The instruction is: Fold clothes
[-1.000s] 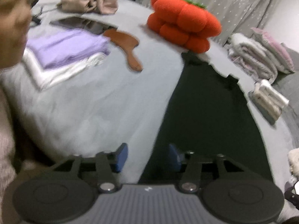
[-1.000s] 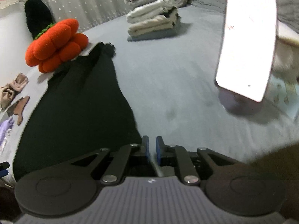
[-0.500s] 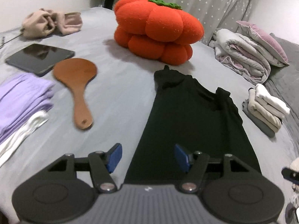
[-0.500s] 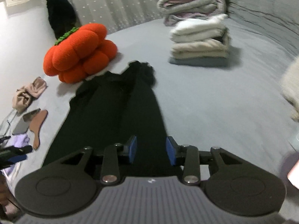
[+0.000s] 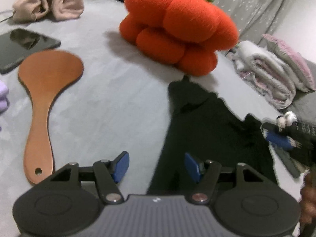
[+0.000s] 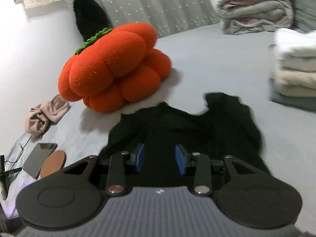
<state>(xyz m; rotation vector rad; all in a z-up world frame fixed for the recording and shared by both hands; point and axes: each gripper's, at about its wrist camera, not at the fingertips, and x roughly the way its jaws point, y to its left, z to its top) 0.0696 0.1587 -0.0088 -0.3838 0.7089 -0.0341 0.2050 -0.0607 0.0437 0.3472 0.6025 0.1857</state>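
Observation:
A black garment (image 5: pixel 209 130) lies spread flat on the grey bed sheet, its neck end toward the orange pumpkin cushion. In the right wrist view the same garment (image 6: pixel 197 130) fills the middle. My left gripper (image 5: pixel 157 165) is open above the garment's left edge, with nothing between its blue pads. Over the middle of the garment my right gripper (image 6: pixel 160 159) is open and empty too. In the left wrist view the right gripper (image 5: pixel 280 138) shows at the right edge, over the garment's far side.
An orange pumpkin cushion (image 5: pixel 177 31) sits just beyond the garment. A wooden paddle brush (image 5: pixel 45 98), a dark tablet (image 5: pixel 21 47) and a beige cloth (image 5: pixel 47 6) lie to the left. Folded blankets (image 5: pixel 264 75) and a stack of folded clothes (image 6: pixel 294 67) stand to the right.
Both grippers have moved forward along the garment toward the pumpkin cushion. The right gripper, shut a second ago, has opened wider. The left gripper has stayed open.

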